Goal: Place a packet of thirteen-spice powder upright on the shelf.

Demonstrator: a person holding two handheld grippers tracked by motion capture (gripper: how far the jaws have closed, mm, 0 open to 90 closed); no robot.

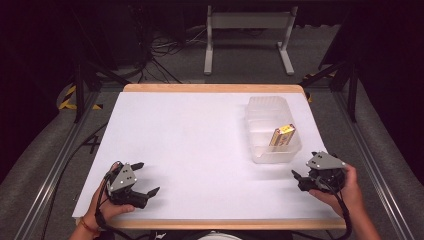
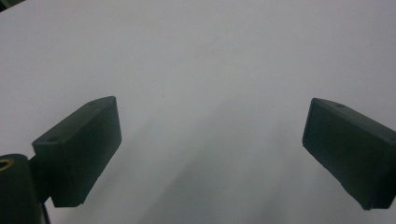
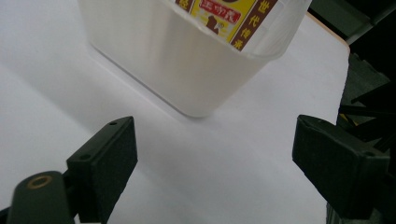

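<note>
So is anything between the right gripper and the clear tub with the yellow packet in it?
Nothing visible. The right gripper is open and empty near the table's front right corner, with bare white surface between it and the clear tub. The yellow packet leans inside the tub.

Left gripper (image 1: 148,178) and right gripper (image 1: 298,181) low at the near edge, both with jaws spread, nothing between.

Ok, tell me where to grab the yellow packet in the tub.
Probably grip the packet by its upper end, coming straight down from above with the right gripper. It leans inside the clear tub, whose walls block any side approach; the raised top end is likely the freest part, with the jaws across its thin faces.
</note>
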